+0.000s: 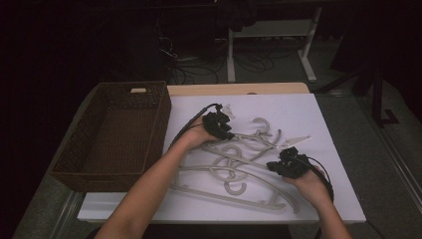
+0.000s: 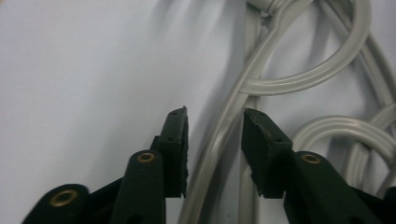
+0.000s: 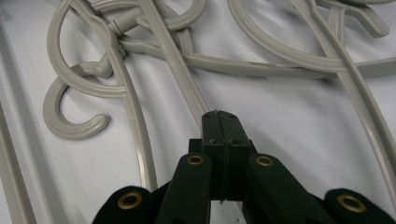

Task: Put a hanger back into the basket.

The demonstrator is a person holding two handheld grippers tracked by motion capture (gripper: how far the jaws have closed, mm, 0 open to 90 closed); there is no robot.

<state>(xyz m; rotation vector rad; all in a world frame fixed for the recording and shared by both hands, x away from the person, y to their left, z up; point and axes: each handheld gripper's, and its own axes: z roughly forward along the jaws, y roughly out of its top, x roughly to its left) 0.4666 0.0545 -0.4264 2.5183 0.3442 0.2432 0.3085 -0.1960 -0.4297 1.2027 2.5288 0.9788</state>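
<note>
The grey plastic hangers (image 1: 234,167) lie tangled on the white tabletop right of the wicker basket (image 1: 117,134). The left gripper (image 2: 215,135) is spread, one hanger's arm between its jaws, ungripped. The right gripper (image 3: 223,135) looks pinched on a hanger bar (image 3: 175,65). Interlocked hooks could drag neighbours along if either lifts

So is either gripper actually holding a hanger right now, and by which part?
The right gripper is shut on a hanger's straight bar. The left gripper is open, its jaws straddling another hanger's arm without clamping it.
</note>
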